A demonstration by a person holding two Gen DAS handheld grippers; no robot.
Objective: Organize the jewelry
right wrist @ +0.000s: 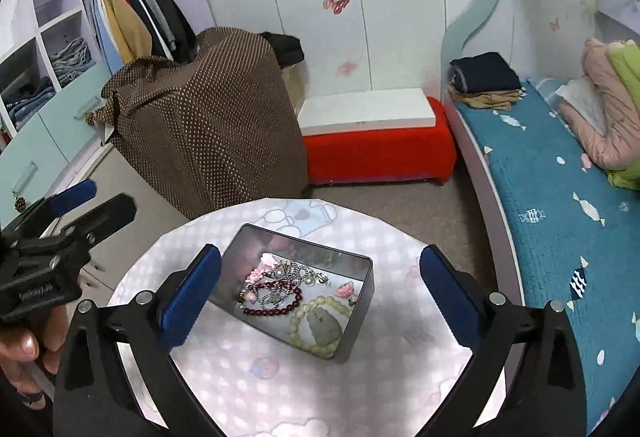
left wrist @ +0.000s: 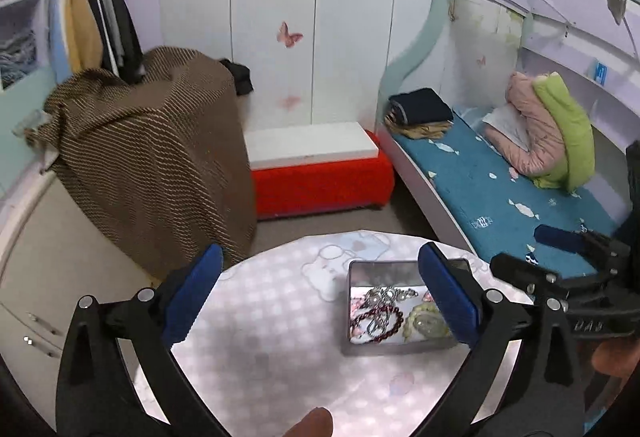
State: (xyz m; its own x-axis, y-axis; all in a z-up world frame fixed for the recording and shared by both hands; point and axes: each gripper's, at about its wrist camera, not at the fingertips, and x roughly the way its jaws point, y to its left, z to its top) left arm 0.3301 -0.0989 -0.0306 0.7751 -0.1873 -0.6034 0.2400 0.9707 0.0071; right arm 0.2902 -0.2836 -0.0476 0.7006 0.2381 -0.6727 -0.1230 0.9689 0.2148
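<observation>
A grey metal tin (right wrist: 248,269) sits on the round table (right wrist: 256,389) with the pale checked cloth. Inside lie a dark red bead bracelet (right wrist: 272,311), a pale green bead bracelet (right wrist: 320,325) with a green stone, a silver chain (right wrist: 296,273) and pink pieces (right wrist: 346,289). My right gripper (right wrist: 320,251) is open, hovering over the tin with nothing touching its blue pads. My left gripper (left wrist: 320,251) is open too, just left of the tin (left wrist: 400,347), its right finger (left wrist: 448,293) covering the tin's right side. The red bracelet (left wrist: 380,317) and chain (left wrist: 384,295) show between the fingers.
Beyond the table stand something draped in a brown dotted cloth (right wrist: 208,125) and a red bench (right wrist: 380,153) carrying a white board. A bed with a blue cover (right wrist: 560,205) runs along the right. Shelves and hanging clothes (right wrist: 132,21) fill the left wall.
</observation>
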